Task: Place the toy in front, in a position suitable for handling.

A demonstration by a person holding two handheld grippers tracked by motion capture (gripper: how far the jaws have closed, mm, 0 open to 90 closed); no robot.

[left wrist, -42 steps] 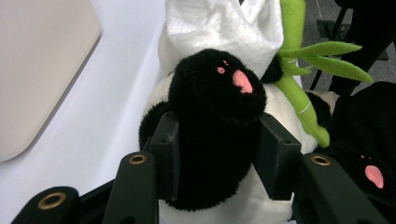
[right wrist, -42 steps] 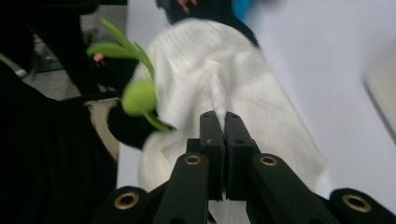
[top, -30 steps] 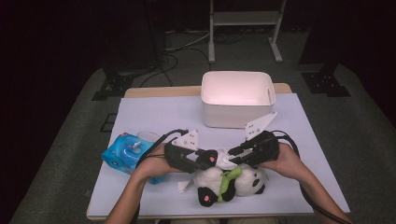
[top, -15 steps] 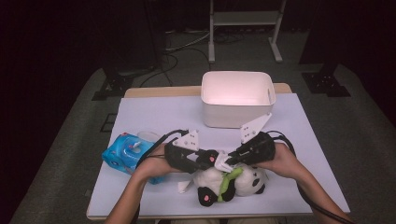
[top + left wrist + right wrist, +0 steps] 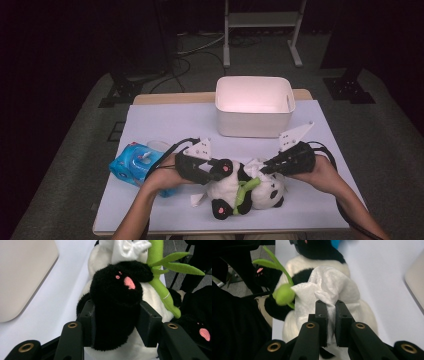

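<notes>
Plush panda (image 5: 250, 192): we have it lying on the white worktop (image 5: 175, 125) near the front edge, between the two hands, with a green bamboo sprig (image 5: 243, 192) across its belly.
Left gripper (image 5: 117, 315): our fingers are clamped on one black paw (image 5: 116, 307) of the panda, pink pad facing up, the plush squeezed between them.
Right gripper (image 5: 329, 322): our fingers have just been closing and now pinch a white tissue (image 5: 324, 287) draped over the panda's body, with only a sliver of space between them.
White bin (image 5: 254, 106): it stands at the back of the worktop, well apart from the panda; its inside looks bare and pale from the high view.
Blue tissue pack (image 5: 134, 162): it lies at the left of the worktop, just beside our left hand (image 5: 162, 176), with a white sheet poking from its top opening.
Right hand (image 5: 320, 172): it rests low at the right side of the panda.
</notes>
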